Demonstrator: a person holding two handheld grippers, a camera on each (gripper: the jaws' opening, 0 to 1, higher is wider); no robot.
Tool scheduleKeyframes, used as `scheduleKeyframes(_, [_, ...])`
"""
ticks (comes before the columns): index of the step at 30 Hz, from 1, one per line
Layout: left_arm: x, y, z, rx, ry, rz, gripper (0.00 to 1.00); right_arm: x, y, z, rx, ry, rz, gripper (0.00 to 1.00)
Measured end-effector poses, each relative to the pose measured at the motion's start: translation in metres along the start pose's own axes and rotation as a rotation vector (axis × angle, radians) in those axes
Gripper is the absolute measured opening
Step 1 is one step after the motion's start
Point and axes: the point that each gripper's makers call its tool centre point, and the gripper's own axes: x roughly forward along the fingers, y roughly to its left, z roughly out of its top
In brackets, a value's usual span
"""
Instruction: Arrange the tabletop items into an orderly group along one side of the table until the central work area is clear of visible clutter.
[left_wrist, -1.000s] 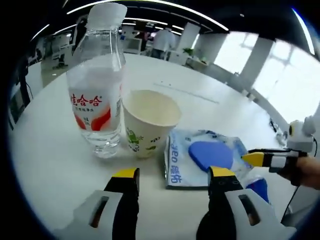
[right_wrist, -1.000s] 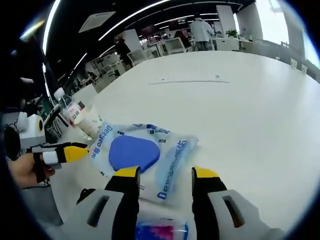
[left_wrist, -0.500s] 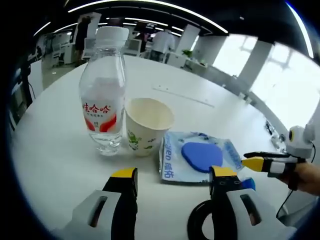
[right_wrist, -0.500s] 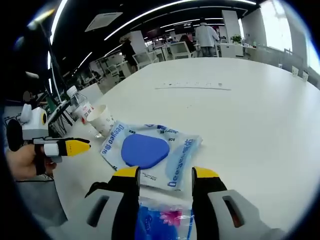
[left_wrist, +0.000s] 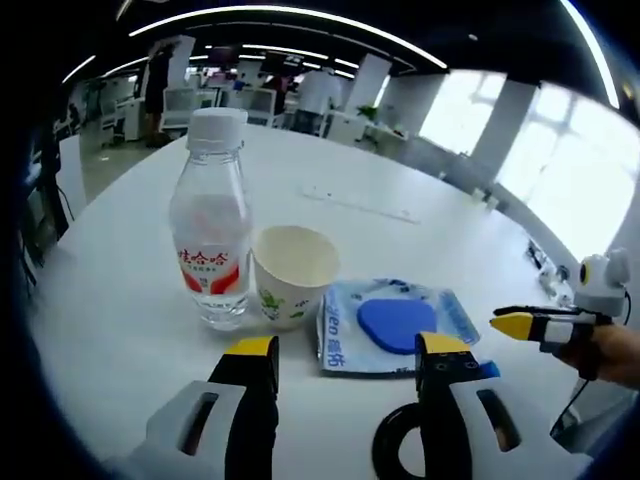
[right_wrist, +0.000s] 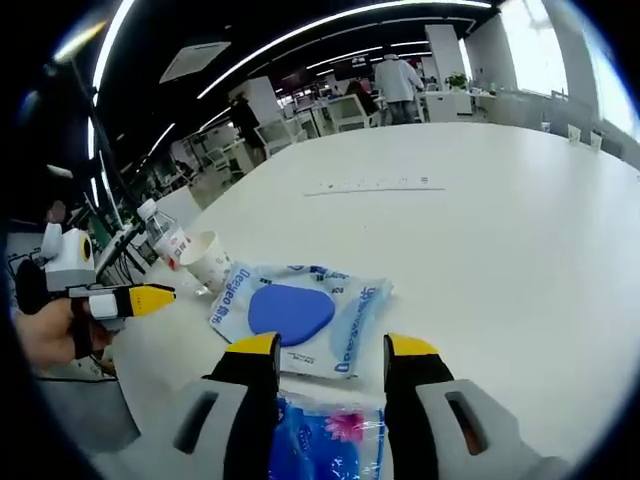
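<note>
A water bottle (left_wrist: 211, 220), a paper cup (left_wrist: 292, 275) and a wipes pack (left_wrist: 390, 325) were lined up close together near the white bench's (left_wrist: 120, 330) edge, likely to clear its middle. The left tongs (left_wrist: 345, 350) were held apart above the bench, gripping nothing. The right tongs (right_wrist: 330, 350) were held apart too, above a blue packet (right_wrist: 330, 440).

Distant office chairs (right_wrist: 350, 98), standing person (right_wrist: 398, 75)

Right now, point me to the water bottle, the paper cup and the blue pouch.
water bottle (left_wrist: 211, 255), left gripper view, on its red label.
paper cup (left_wrist: 288, 295), left gripper view, on its outer wall.
blue pouch (right_wrist: 290, 309), right gripper view, on the dark blue centre.
</note>
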Motion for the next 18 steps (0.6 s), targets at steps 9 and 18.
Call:
scheduleKeyframes(9, [-0.004, -0.002, -0.002, 0.051, 0.005, 0.0, 0.63, -0.015, 0.002, -0.002, 0.009, -0.01, 0.002, 0.48])
scheduleKeyframes(18, [-0.004, 0.003, 0.001, 0.069, 0.018, -0.001, 0.73, -0.027, -0.002, -0.005, 0.029, -0.016, 0.012, 0.61])
